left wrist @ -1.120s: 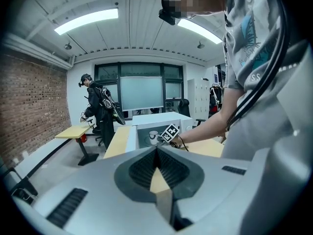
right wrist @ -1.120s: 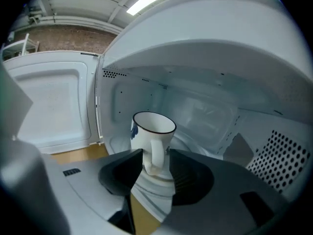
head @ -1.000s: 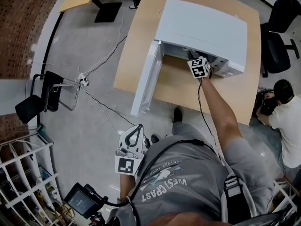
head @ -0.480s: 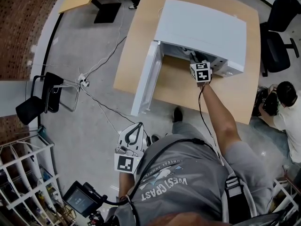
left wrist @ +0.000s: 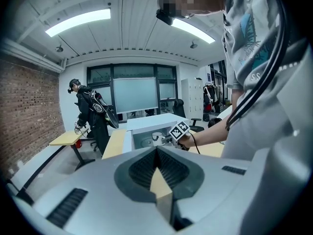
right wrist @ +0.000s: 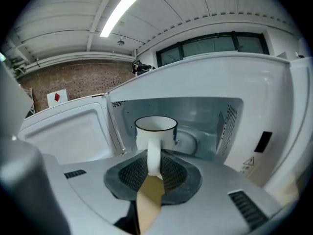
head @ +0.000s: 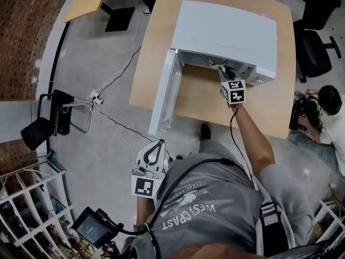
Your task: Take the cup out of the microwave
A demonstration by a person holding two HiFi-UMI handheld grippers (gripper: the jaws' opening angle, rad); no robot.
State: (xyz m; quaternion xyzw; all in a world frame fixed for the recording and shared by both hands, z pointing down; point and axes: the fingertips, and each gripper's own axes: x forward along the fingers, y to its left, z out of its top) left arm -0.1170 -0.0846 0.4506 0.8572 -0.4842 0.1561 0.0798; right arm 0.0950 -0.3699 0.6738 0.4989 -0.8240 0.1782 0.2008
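1. The cup is white with a dark rim. It stands upright at the mouth of the microwave, in front of the glass turntable. My own gripper hides its base, so I cannot tell whether it rests on the cavity floor or hangs clear.
2. It looks like enamel or glazed ware: stiff, with no give under a squeeze, probably light, and smooth enough to slip. I cannot see into it, so I treat it as possibly holding liquid and keep it level.
3. The place to take hold is its handle, a narrow loop facing me. My right gripper has just been closing, and its jaws are now clamped on that handle, one on each side.
4. Held that way, the body sits ahead of my grip, so I judge it may tip or swivel about the handle. A firm pinch and a slow, straight pull outward would suit it.
5. The door is swung wide to the left, away from the path out. The table in front of the oven is the nearest surface.
6. My left gripper hangs low by my side, well apart from the table, with its jaws pressed together on nothing.
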